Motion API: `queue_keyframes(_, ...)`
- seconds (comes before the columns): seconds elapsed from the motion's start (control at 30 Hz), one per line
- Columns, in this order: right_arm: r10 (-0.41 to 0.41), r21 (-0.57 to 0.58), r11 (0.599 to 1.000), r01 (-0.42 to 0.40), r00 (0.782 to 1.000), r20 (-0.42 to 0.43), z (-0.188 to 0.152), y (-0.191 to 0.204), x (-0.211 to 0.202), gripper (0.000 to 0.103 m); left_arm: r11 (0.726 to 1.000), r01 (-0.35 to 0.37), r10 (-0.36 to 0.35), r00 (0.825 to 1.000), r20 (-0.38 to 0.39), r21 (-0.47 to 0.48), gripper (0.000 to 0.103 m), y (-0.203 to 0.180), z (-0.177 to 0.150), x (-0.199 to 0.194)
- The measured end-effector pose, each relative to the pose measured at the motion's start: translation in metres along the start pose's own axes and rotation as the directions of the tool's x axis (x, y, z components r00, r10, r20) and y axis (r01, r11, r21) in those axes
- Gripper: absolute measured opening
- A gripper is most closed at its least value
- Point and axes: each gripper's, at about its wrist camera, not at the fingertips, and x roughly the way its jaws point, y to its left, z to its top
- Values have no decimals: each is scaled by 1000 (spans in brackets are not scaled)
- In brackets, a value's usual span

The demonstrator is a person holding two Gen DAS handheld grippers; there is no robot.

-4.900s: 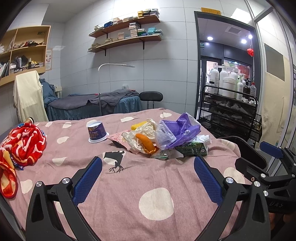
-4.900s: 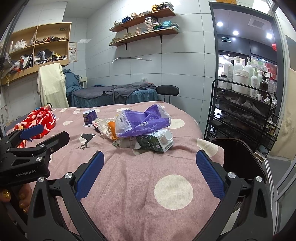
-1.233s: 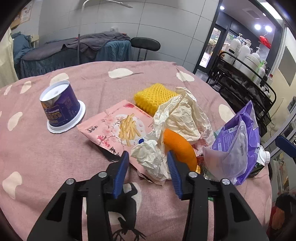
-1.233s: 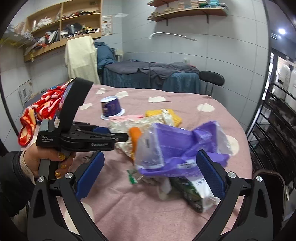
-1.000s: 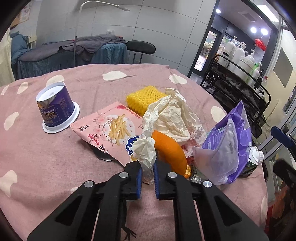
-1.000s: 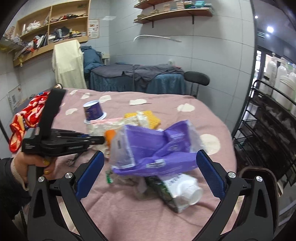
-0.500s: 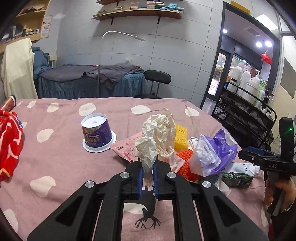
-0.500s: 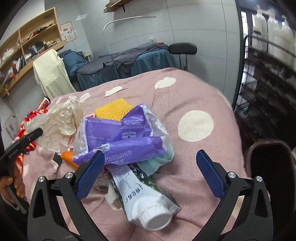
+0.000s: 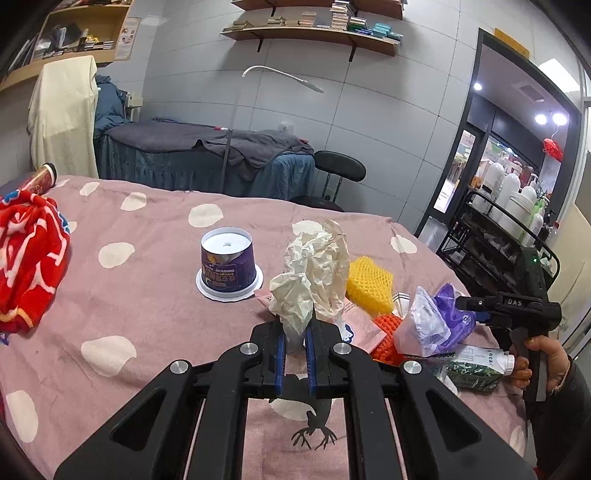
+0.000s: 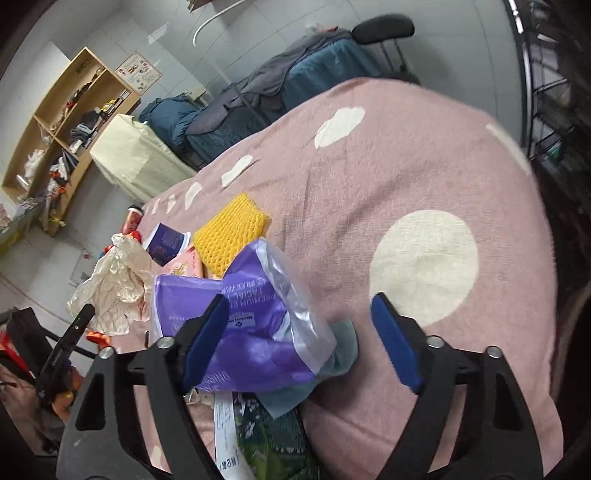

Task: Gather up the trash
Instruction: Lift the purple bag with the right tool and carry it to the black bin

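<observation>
**Crumpled paper lifted, right jaws closing in on the purple bag**

Lifted clear of the heap since a second ago, the crumpled paper wad (image 9: 312, 280) now stands upright in my left gripper (image 9: 294, 345), whose jaws are clamped on its lower end. My right gripper (image 10: 301, 341) has come low over the purple plastic bag (image 10: 255, 325), jaws wide apart, the left finger touching the bag. Under the bag lies a green carton (image 9: 476, 367). On the pink polka-dot bedspread (image 9: 147, 302) rest a yellow mesh sponge (image 9: 369, 282), a pink snack wrapper (image 9: 360, 325) and an upturned purple cup (image 9: 228, 264); a red blanket (image 9: 29, 258) sits far left. Behind stand a massage bed (image 9: 207, 155), a black stool (image 9: 340, 166), wall shelves (image 9: 314, 31) and a black wire rack (image 9: 491, 236) of bottles.
</observation>
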Motion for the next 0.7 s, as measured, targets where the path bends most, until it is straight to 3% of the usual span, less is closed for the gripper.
queue_keyframes(0.07,32,-15,999,-32,999,-24,2,-1,8,61,1000,0,0,1000,0,-1,9,-5,3,0)
queue_keyframes(0.13,88,-11,996,-89,995,-38,4,-2,12,39,1000,-1,1,1000,4,-2,9,-10,7,1)
queue_keyframes(0.2,100,-11,995,-100,994,-34,3,-2,12,26,1000,-2,2,1000,7,1,9,-15,10,3)
queue_keyframes(0.4,109,-18,994,-108,991,75,-4,-1,-16,19,999,37,-37,999,27,1,9,-33,13,5)
queue_keyframes(0.5,63,-21,998,-60,983,174,-11,2,-42,19,997,79,-79,996,32,10,9,-45,13,4)
queue_keyframes(0.63,-23,-30,999,34,947,321,-23,7,-86,19,991,128,-130,991,39,36,9,-63,12,0)
queue_keyframes(0.7,-105,-24,992,125,911,399,-33,9,-111,19,986,162,-164,986,35,49,9,-75,9,-2)
